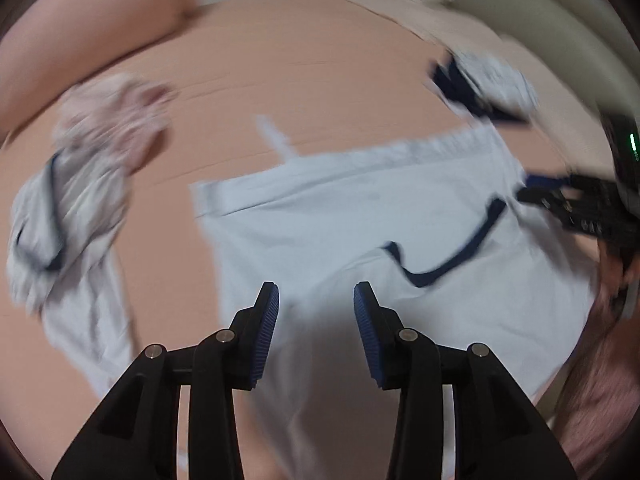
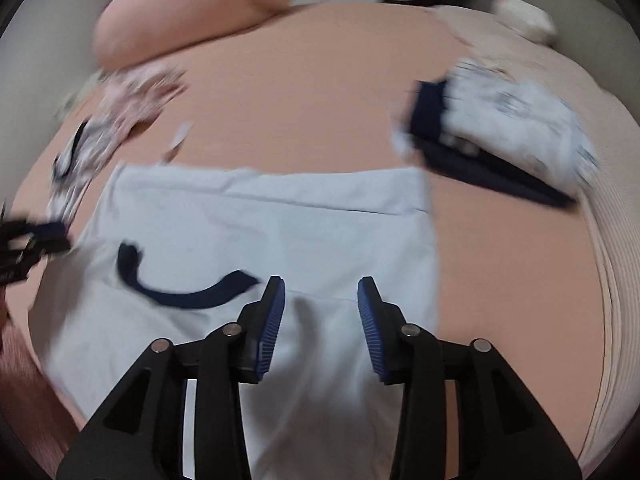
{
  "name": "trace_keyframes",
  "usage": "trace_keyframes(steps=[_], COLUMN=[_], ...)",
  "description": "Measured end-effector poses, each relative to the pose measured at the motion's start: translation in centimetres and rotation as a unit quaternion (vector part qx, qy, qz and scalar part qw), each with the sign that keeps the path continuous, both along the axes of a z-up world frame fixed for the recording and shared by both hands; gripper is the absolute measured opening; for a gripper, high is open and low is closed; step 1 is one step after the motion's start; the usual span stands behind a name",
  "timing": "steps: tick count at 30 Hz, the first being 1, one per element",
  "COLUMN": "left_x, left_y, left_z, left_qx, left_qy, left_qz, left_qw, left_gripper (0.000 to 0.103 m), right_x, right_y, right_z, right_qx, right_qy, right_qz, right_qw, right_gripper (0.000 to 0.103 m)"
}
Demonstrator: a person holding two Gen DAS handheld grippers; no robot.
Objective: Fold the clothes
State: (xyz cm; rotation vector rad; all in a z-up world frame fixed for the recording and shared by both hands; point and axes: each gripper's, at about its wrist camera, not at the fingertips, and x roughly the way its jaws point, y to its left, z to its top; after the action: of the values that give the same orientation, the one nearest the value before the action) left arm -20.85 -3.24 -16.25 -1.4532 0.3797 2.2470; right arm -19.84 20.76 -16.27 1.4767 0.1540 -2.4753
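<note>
two open grippers, one pale shirt (image 1: 340,216)

The left tool (image 1: 316,294) hangs with its blue-padded fingers (image 1: 267,332) spread apart and nothing between them, above the near part of a pale blue garment (image 1: 360,216) with a dark navy collar (image 1: 448,256), spread flat on the bed (image 1: 280,80). A crumpled heap of clothes (image 1: 76,184) lies toward the bed's left edge and a folded stack (image 1: 484,84) near its far right corner, while the right tool (image 1: 532,194) shows at the garment's right side, too blurred to tell how its jaws stand.
</note>
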Motion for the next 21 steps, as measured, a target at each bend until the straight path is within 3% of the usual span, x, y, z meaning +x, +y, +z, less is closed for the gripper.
trace_keyframes(steps=[3, 4, 5, 8, 10, 12, 16, 18, 21], left_x=[-0.6, -0.8, -0.9, -1.2, -1.3, -1.5, -1.9, -1.9, -0.5], left_y=[2.6, 3.0, 2.8, 1.4, 0.4, -0.5, -2.4, -3.2, -4.7], left_z=[-1.8, -2.2, -2.4, -2.7, -2.8, -3.0, -3.3, -2.4, 1.0], left_qx=[-0.039, -0.035, -0.027, 0.005, 0.027, 0.048, 0.091, 0.101, 0.091], left_qy=[-0.015, -0.022, -0.024, -0.018, -0.014, -0.01, -0.002, -0.003, 0.043], left_qz=[-0.044, -0.05, -0.042, 0.004, 0.035, 0.065, 0.126, 0.146, 0.151], left_qw=[0.9982, 0.9979, 0.9985, 0.9998, 0.9989, 0.9966, 0.9878, 0.9841, 0.9835], left_gripper=[0.039, 0.031, 0.006, 0.005, 0.005, 0.01, 0.024, 0.042, 0.042], right_x=[-0.8, -1.0, -1.2, -1.2, -1.2, -1.4, -2.4, -2.5, -2.2], right_y=[-2.0, -2.3, -2.4, -2.4, -1.9, -1.0, 0.1, 0.3, 1.2], right_z=[-2.1, -2.6, -3.0, -2.4, -1.8, -1.6, -4.0, -3.4, -1.7], right_qx=[0.036, 0.038, 0.036, 0.007, -0.007, -0.022, -0.042, -0.051, -0.056], right_qy=[-0.031, -0.038, -0.039, -0.028, -0.003, 0.022, 0.017, 0.016, -0.007], right_qz=[0.045, 0.05, 0.051, 0.05, 0.031, -0.007, -0.05, -0.049, -0.056], right_qw=[0.998, 0.997, 0.997, 0.998, 0.999, 0.999, 0.998, 0.997, 0.997], right_gripper=[0.04, 0.04, 0.039, 0.006, 0.006, 0.006, 0.008, 0.013, 0.018])
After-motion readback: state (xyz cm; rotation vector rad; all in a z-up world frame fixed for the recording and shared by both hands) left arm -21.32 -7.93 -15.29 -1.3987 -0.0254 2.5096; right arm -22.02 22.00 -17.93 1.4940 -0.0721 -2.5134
